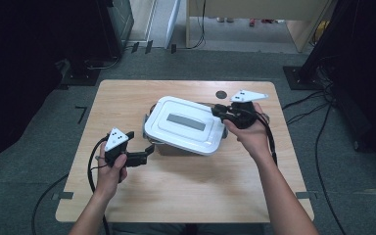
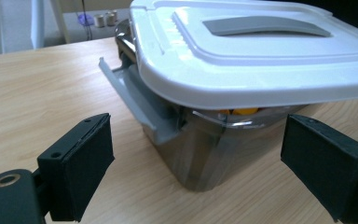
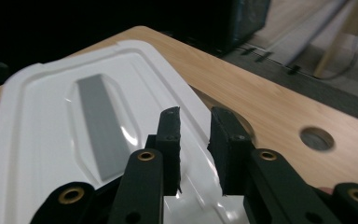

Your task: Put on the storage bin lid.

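Note:
A white lid [image 1: 183, 125] with a grey handle strip lies askew and tilted over a clear grey container [image 1: 162, 147] at mid-table. My right gripper [image 1: 217, 112] grips the lid's right rim; in the right gripper view its jaws [image 3: 196, 116] stand close together across the edge of the lid [image 3: 51, 126]. My left gripper [image 1: 139, 143] is open at the container's front left corner, touching nothing. In the left gripper view the container [image 2: 200, 149] stands ahead between the wide pads [image 2: 81, 163], under the lid [image 2: 242, 60]. Something yellow [image 2: 244, 111] shows inside.
A grey latch flap [image 2: 135, 93] hangs open on the container's side. The wooden table [image 1: 186, 186] has a round hole [image 1: 221, 94] behind the right gripper. Cables trail off both sides; dark stands and equipment ring the table on the floor.

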